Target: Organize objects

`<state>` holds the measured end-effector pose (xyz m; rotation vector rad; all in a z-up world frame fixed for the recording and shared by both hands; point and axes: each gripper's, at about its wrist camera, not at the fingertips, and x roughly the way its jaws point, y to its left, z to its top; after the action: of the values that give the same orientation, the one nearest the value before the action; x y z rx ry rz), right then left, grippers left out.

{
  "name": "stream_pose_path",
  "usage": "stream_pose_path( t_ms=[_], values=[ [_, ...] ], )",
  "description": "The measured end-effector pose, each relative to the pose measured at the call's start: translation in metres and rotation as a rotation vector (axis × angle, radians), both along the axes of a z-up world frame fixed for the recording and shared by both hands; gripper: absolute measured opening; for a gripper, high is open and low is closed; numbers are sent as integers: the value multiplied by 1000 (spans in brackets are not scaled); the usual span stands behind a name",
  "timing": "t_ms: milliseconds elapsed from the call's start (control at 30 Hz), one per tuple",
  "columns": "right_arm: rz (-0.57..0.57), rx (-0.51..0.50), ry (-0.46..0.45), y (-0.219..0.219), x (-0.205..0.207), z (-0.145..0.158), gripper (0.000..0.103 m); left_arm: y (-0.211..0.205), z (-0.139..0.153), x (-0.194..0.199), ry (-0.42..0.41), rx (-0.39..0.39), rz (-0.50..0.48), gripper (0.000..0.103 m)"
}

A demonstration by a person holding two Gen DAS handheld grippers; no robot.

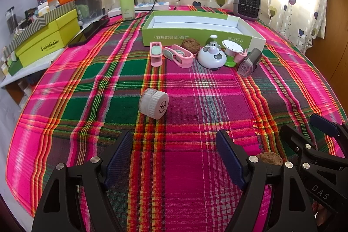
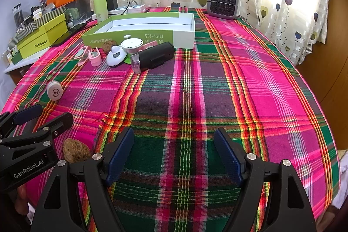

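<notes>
Both grippers, left (image 1: 174,158) and right (image 2: 174,156), hovered wide apart and empty over the plaid cloth (image 2: 195,101). Only the right view showed the whole walnut (image 2: 76,150) near the front edge. An open box (image 1: 195,36) lay toward the curtained far edge, small items clustered against it.
</notes>
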<state>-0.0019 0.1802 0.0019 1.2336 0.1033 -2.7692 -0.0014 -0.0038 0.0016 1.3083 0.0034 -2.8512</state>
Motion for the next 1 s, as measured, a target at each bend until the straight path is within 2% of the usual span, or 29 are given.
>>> stream_pose_path(
  t_ms=[233,400,767,900,1000],
  values=[
    [10,-2,-1,0,0,1,76,-1,2,0,-3,4,-12,79],
    [80,-10,-21,4,-2,4,76,-3,4,1,2,16,-44,79],
    [75,-11,-19,4,-1,2,76,-4,3,3,-1,19,-44,79],
    [100,-87,-35,7,2,5,76,-12,4,5,-11,51,-36,78],
    [133,-116,-8,6,6,10,76,-16,6,8,-4,49,-27,78]
  ],
)
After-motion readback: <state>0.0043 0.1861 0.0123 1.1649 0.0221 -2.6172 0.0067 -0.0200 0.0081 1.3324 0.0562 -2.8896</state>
